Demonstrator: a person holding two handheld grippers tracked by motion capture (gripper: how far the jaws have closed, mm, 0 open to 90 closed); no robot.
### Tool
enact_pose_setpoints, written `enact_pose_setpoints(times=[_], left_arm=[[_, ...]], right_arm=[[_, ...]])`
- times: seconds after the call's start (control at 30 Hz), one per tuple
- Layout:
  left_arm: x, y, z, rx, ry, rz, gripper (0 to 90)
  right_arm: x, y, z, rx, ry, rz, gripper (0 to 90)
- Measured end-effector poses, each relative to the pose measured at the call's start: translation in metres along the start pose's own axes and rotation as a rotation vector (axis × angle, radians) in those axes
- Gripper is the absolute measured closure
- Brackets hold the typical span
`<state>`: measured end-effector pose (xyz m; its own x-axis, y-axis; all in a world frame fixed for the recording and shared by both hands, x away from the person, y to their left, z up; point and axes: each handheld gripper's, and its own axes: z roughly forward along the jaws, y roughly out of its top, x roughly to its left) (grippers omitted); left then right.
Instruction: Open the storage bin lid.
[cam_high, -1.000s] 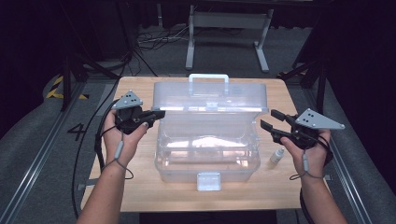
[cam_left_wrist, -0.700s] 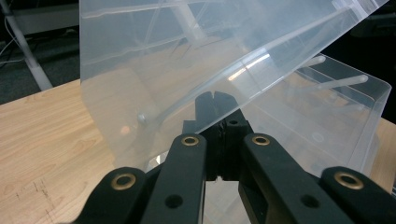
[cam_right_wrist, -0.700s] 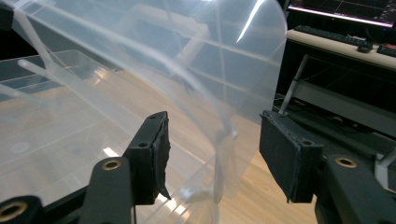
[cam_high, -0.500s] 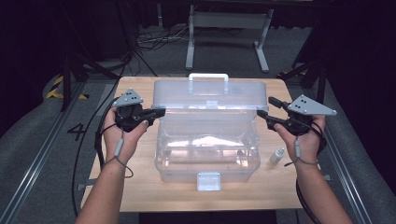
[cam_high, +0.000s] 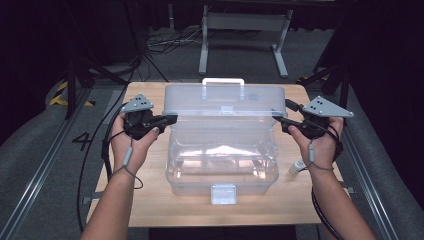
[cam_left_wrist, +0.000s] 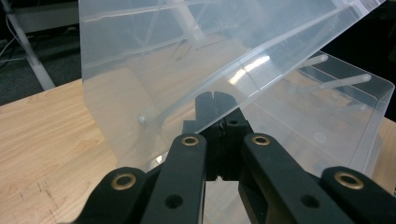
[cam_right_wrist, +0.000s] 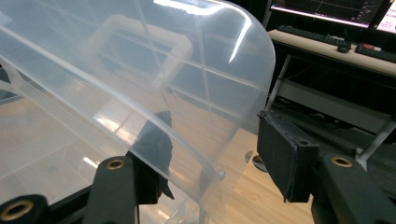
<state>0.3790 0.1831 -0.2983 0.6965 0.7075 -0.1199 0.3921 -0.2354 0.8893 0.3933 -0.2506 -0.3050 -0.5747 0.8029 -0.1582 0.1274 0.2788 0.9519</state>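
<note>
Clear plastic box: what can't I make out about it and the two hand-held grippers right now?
- Left hand-held gripper, left gripper view: the jaws stand shut; whether the lid edge is pinched between them is hidden by the lid's own plastic.
- Right hand-held gripper, right gripper view: one pad lies behind the lid wall; contact cannot be told.
- Small white item, high view: too small to identify.
- Box contents, high view: glare blurs the inside.

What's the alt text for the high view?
A clear plastic box sits on a wooden table, its lid raised. The left gripper and right gripper meet the lid's two side edges. A small white tube lies right.
</note>
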Motion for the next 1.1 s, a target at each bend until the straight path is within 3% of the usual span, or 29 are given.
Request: enact_pose_setpoints(times=[0.33, 0.67, 0.87, 1.0, 1.07, 1.1], left_arm=[[0.0, 0.001, 0.001, -0.003, 0.001, -0.002, 88.7], [-0.004, -0.002, -0.007, -0.028, -0.004, 0.012, 78.2], [-0.007, -0.013, -0.026, -0.031, 0.049, 0.05, 71.6], [-0.004, -0.02, -0.035, -0.032, 0.061, 0.046, 70.6], [0.0, -0.027, -0.039, -0.022, 0.09, 0.043, 68.9], [0.002, -0.033, -0.04, -0.005, 0.127, 0.043, 67.8]], right_arm=[[0.004, 0.003, 0.001, -0.019, -0.053, -0.037, 51.7], [0.003, 0.006, 0.001, 0.002, -0.05, -0.036, 54.8], [0.004, 0.008, 0.001, 0.008, -0.065, -0.048, 55.9], [0.004, 0.008, 0.001, 0.007, -0.074, -0.054, 56.6], [0.005, 0.009, 0.001, 0.013, -0.084, -0.062, 57.2], [0.006, 0.01, 0.001, 0.021, -0.088, -0.063, 57.9]])
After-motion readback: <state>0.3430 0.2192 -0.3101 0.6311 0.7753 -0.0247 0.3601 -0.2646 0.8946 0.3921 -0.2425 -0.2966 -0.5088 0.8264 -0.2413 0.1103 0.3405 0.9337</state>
